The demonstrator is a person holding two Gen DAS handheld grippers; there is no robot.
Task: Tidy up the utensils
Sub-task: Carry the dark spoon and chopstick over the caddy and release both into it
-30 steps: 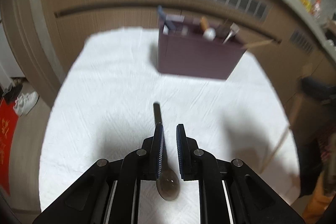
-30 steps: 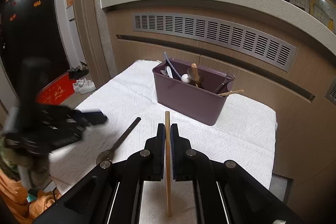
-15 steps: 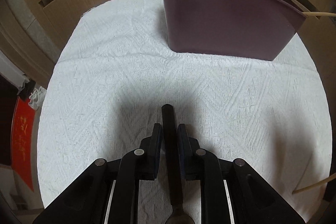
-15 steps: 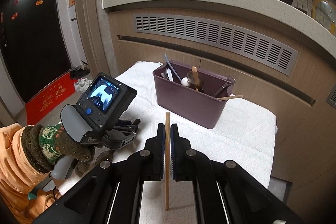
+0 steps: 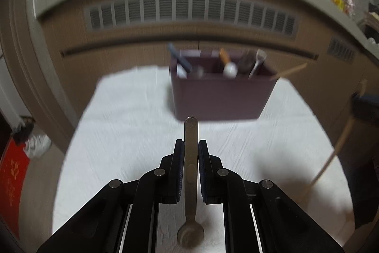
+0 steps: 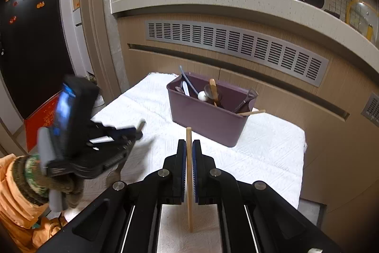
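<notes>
Metal spoon (image 5: pixel 191 158) sits clamped in my left jaws, near the purple caddy (image 5: pixel 219 96); right jaws grip a wooden chopstick (image 6: pixel 189 172). Either could snag the crowded rim, I reckon.

Left gripper (image 5: pixel 191 151): black plastic linkage arms, round silver screws at pivots, ribbed dark blue pads inside jaws, white rails beneath arms. Right gripper (image 6: pixel 188 151): same black build, silver screws, blue pads. Body of left gripper in right wrist view: black housing, lit bluish screen on back, grey cylinder handle. Left hand (image 6: pixel 47 184): knitted green-brown patterned glove; orange sleeve (image 6: pixel 14 203).
</notes>
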